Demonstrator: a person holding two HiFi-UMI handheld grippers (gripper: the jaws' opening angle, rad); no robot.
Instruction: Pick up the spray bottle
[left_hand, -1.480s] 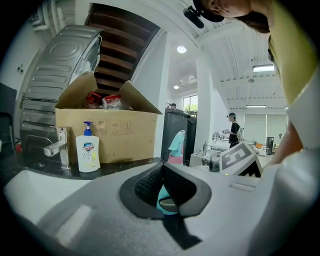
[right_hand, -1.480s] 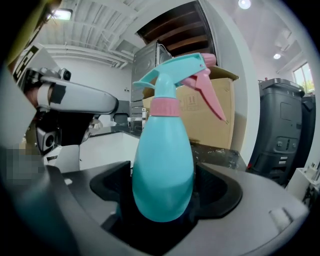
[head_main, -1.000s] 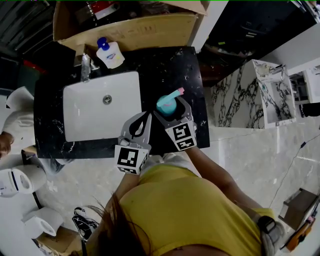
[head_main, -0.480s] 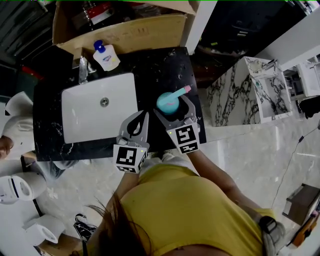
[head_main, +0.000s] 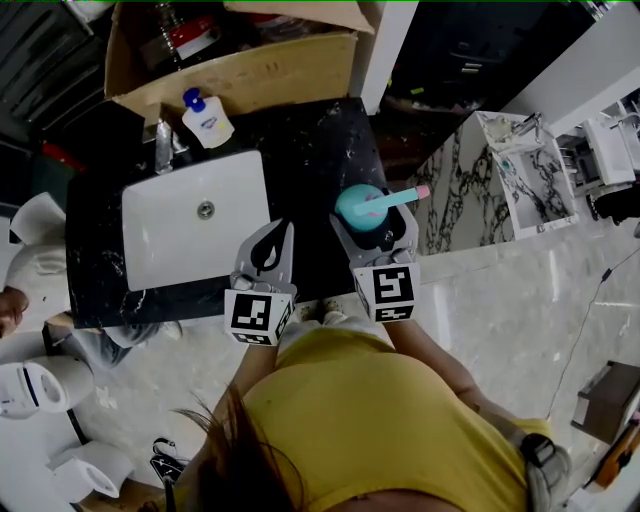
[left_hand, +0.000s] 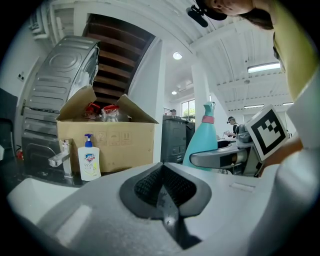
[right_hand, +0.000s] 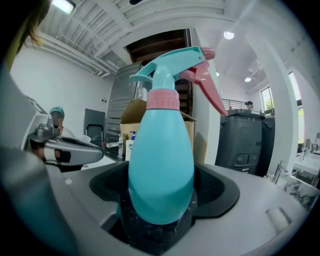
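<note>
right gripper (head_main: 375, 232) jaws clamp spray bottle (right_hand: 161, 160) | left gripper (head_main: 270, 245) jaws together | sink (head_main: 160, 262), soap bottle (head_main: 205, 120) nearby

Spray bottle (left_hand: 202, 137) base behind fingers (left_hand: 220, 159)

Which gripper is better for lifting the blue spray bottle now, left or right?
Right. The right gripper already clamps the spray bottle between its jaws, so it likely just needs to rise. The left gripper is shut and empty, beside the sink.
</note>
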